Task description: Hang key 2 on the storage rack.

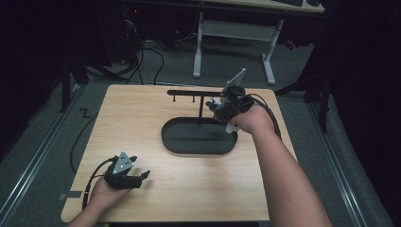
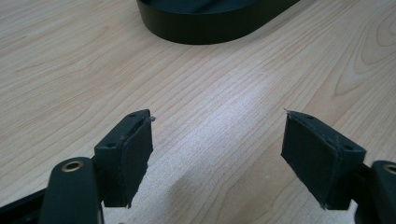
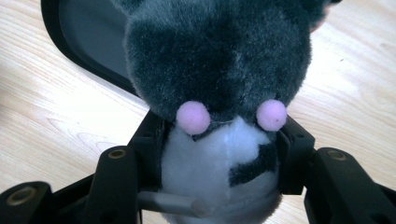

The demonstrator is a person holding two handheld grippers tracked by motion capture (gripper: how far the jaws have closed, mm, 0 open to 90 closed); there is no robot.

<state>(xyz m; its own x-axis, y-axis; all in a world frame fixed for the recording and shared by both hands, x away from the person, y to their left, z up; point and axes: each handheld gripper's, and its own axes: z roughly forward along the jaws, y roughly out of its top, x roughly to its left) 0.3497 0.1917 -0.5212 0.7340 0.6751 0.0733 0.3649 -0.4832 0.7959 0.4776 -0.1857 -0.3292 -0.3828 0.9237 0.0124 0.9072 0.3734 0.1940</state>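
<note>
The wooden table (image 1: pixel 156 123) carries a black oval tray (image 1: pixel 198 137) with a thin black rack (image 1: pixel 198 93) standing in it. The right gripper (image 1: pixel 226 108) is above the tray's far right end, and its jaws are closed on a grey and white plush toy (image 3: pixel 219 70) with pink cheeks. The left gripper (image 1: pixel 135 177) rests near the front left edge, jaws apart with nothing between them.
</note>
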